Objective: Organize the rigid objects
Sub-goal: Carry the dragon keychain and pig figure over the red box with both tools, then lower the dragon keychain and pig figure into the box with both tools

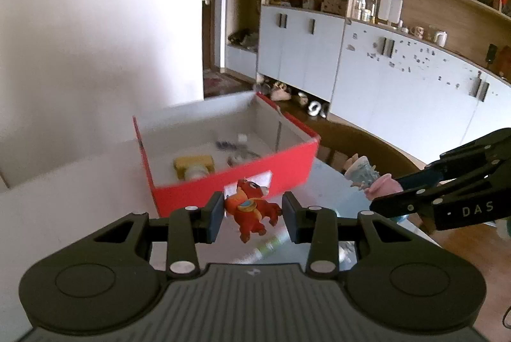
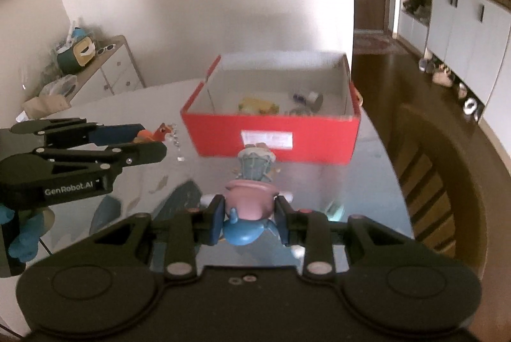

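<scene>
**Two figurines in the air, red box waiting ahead**

The left gripper (image 1: pixel 252 216) is clenching a small red-orange horse figurine (image 1: pixel 250 209) between its pads, and the right gripper (image 2: pixel 249 219) is gripping a pink, blue and pale-teal doll figurine (image 2: pixel 252 192) by its pink middle. Both toys are hanging above the glass table (image 2: pixel 367 182), just short of the near wall of the open red box (image 2: pixel 271 137), which is sitting at the far side of the table.

What could go wrong, as a judgement: the horse is being pinched only at its left flank, with its legs dangling free toward the right pad — a jolt could be twisting it loose before it is clearing the wall. The doll is sticking out well forward of the pads, so its teal end could be catching the box's near rim if carried in too low. The two grippers are also working side by side, and a crossing path could be knocking them together.

The horse is glossy and hard-looking, with an orange saddle and a blue patch. The doll is looking smooth and moulded, lying lengthwise. Inside the box, a yellow object (image 2: pixel 258 105) and several small blurred items are already lying on the pale floor.
</scene>
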Demonstrator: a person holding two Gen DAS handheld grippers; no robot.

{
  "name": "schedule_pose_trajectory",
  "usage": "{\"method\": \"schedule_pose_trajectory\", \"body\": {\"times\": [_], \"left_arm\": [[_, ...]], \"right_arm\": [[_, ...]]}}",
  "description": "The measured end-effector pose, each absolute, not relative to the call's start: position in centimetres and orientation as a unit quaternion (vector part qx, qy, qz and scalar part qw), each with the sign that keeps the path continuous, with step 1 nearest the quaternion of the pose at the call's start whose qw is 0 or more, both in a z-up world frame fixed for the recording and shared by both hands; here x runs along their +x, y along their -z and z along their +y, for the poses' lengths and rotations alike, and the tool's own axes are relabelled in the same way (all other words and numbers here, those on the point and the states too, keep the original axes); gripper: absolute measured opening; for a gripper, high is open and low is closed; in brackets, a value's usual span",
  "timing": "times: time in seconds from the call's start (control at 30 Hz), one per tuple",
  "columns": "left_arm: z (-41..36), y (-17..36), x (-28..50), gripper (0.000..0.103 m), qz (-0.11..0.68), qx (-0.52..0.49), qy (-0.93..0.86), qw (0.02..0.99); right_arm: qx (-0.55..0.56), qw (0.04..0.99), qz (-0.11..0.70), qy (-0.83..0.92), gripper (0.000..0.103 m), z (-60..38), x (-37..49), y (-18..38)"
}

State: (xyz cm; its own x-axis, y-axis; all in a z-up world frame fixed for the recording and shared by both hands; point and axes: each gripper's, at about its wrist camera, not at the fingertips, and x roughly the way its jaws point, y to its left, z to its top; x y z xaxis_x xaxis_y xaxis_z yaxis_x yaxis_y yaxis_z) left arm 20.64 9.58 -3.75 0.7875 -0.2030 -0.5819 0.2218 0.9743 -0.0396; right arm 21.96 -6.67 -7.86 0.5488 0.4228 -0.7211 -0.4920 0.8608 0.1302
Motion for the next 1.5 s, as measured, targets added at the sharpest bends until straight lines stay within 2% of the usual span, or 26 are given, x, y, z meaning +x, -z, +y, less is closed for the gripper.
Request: {"method": "schedule_pose_trajectory", "body": {"times": [0.4,0.8,1.5], "left_arm": [[10.1,1.5,27.2,0.039,0.298,0.036,0.099,0.949],[9.7,2.1,34.7,0.039,0.311,0.044,0.086,0.945],[9.5,9.1,46.4,0.039,0.377,0.050,0.060,0.923]], "right_arm": [[-0.076,0.885,0.371,-0.269,0.032,-5.7,28.1,5.7],[-0.099,0.880,0.381,-0.267,0.032,-4.3,34.5,7.8],[-0.118,0.856,0.432,-0.259,0.032,-2.2,42.9,14.1]]}}
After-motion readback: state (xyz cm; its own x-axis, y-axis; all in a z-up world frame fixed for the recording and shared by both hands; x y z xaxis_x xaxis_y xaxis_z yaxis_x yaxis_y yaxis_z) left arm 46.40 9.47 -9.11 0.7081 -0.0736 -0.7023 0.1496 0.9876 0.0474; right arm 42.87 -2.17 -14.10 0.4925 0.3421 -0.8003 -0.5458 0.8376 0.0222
